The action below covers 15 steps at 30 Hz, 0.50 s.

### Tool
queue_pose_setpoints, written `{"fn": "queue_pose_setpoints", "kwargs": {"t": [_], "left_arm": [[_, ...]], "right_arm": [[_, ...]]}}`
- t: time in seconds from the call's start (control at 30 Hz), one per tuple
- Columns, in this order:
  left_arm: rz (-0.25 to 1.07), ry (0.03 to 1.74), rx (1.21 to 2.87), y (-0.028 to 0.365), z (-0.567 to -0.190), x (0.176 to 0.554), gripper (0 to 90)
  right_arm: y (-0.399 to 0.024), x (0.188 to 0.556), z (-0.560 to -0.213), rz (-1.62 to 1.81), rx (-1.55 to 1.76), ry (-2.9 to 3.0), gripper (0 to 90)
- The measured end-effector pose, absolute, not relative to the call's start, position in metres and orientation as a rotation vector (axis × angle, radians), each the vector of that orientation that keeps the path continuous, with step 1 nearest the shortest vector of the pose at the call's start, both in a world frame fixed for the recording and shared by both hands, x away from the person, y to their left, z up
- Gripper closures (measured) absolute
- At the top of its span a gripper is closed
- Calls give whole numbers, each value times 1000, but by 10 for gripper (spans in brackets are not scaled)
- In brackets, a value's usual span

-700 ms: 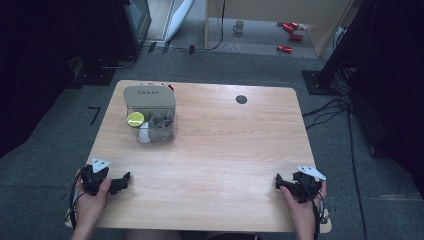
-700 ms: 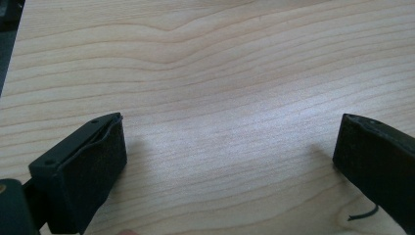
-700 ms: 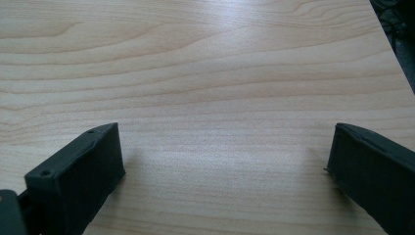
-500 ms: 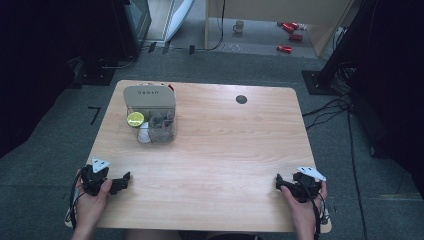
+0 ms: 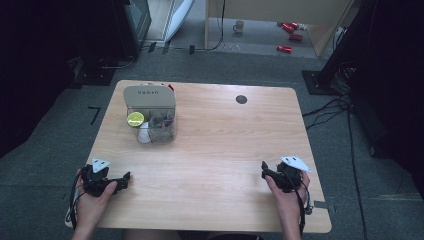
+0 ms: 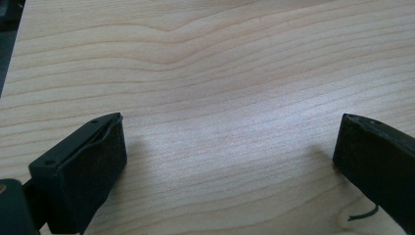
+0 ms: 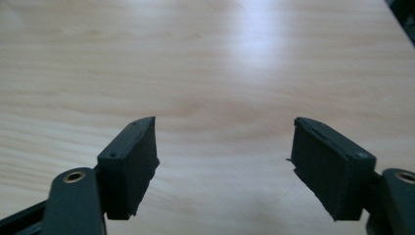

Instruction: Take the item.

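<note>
- The left gripper point(image 5: 122, 178) is held at the near left corner of the light wooden table point(image 5: 225, 150), jaws spread wide with bare wood between them.
- The right gripper point(image 5: 265, 171) is held near the table's near right corner, jaws likewise apart and empty.
- The clear plastic box with a beige lid point(image 5: 151, 112) stands at the table's far left, well apart from both grippers.
- A lime-green round fruit point(image 5: 135, 119) is seen at the box's left side.
</note>
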<state>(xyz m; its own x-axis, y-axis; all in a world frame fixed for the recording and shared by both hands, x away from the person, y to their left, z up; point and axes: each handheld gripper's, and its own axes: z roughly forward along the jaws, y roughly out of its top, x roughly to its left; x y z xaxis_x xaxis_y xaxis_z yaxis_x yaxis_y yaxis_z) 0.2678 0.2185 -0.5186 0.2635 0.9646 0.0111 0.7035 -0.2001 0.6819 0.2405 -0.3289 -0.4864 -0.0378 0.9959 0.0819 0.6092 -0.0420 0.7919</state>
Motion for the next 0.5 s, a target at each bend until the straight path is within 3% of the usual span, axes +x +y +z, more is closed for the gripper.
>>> {"fn": "queue_pose_setpoints", "kwargs": {"t": [0.5], "left_arm": [[605,1503,1977,218,-519,268,0]], "right_arm": [[-239,297,-453,1150,1570,1831,413]]}}
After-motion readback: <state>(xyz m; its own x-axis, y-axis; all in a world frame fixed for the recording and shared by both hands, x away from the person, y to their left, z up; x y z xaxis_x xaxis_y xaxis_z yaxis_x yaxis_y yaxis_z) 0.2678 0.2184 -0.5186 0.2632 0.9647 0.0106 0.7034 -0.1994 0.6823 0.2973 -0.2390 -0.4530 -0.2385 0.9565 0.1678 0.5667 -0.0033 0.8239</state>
